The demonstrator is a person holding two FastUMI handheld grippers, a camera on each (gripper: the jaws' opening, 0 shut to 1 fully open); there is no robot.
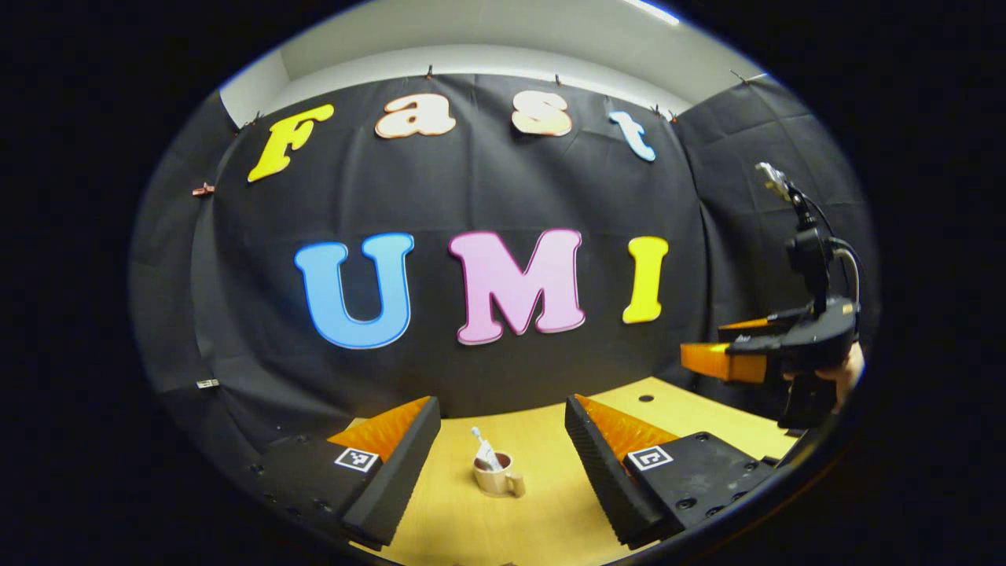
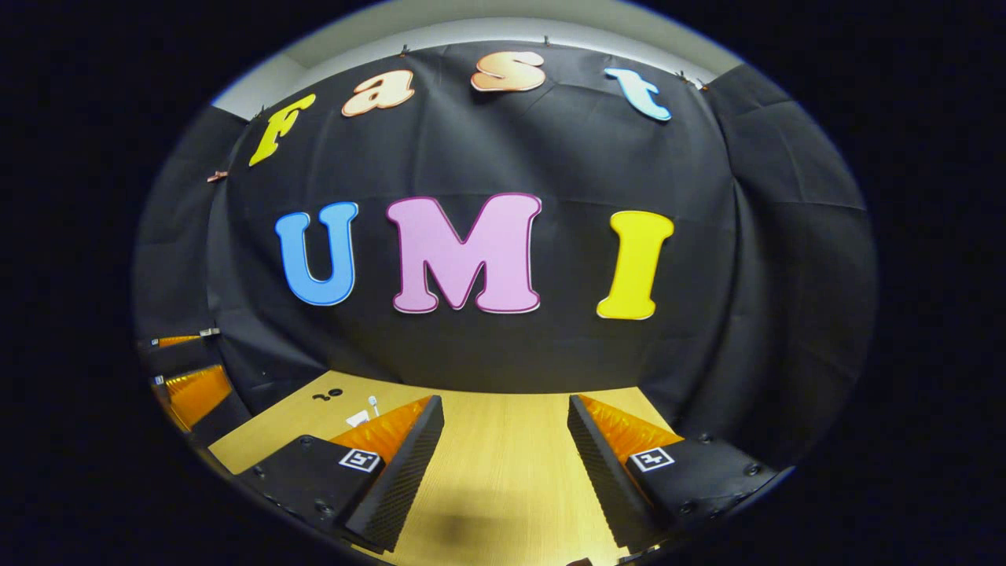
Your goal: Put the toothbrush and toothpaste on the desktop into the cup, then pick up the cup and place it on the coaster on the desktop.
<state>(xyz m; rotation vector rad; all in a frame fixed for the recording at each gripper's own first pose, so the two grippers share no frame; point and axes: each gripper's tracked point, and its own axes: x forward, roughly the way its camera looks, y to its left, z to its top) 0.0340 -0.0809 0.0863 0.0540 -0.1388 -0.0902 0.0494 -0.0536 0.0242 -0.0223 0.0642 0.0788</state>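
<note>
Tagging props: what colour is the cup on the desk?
Cream or beige, a mug with a side handle: the cup shows best in the left gripper view.

Beige mug upright on desktop, toothbrush seemingly inside

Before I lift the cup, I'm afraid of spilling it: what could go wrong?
The white items lean out over the cup's rim, so a tilted lift could drop them. The handle juts out sideways; if the open left tongs close on it, the cup could twist.
</note>
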